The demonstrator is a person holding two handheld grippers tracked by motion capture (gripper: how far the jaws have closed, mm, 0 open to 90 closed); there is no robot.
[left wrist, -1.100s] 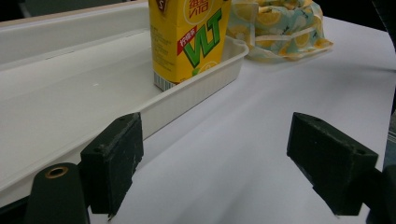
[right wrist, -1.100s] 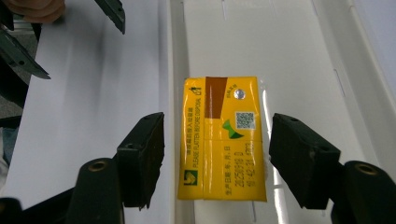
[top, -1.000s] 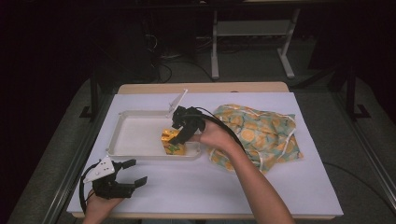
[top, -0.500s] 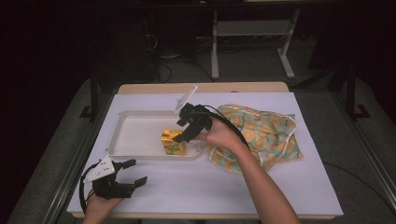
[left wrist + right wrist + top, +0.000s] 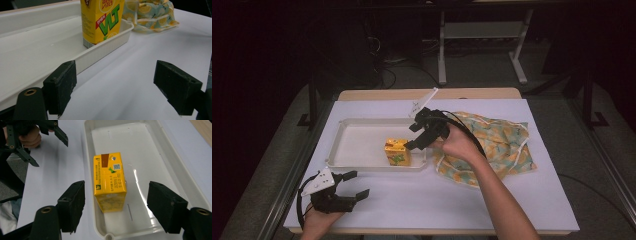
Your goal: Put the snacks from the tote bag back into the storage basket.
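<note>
High view: fixed above person's side, looks forward and down over whole white table (image 5: 422, 200), dark floor beyond.

Left gripper view: low, near tabletop, faces level along table toward tray (image 5: 105, 48) side wall; juice carton (image 5: 101, 20) close ahead, patterned bag (image 5: 152, 13) behind.

Right gripper view: above tray (image 5: 175, 172), looks steeply down on carton (image 5: 110, 182) top, very near; left gripper (image 5: 37, 142) in upper corner.

Shared by all three: carton, tray.

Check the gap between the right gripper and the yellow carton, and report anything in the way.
Nothing visible. The right gripper, jaws just opened, hangs above the carton, which stands upright and unheld in the white tray.
</note>
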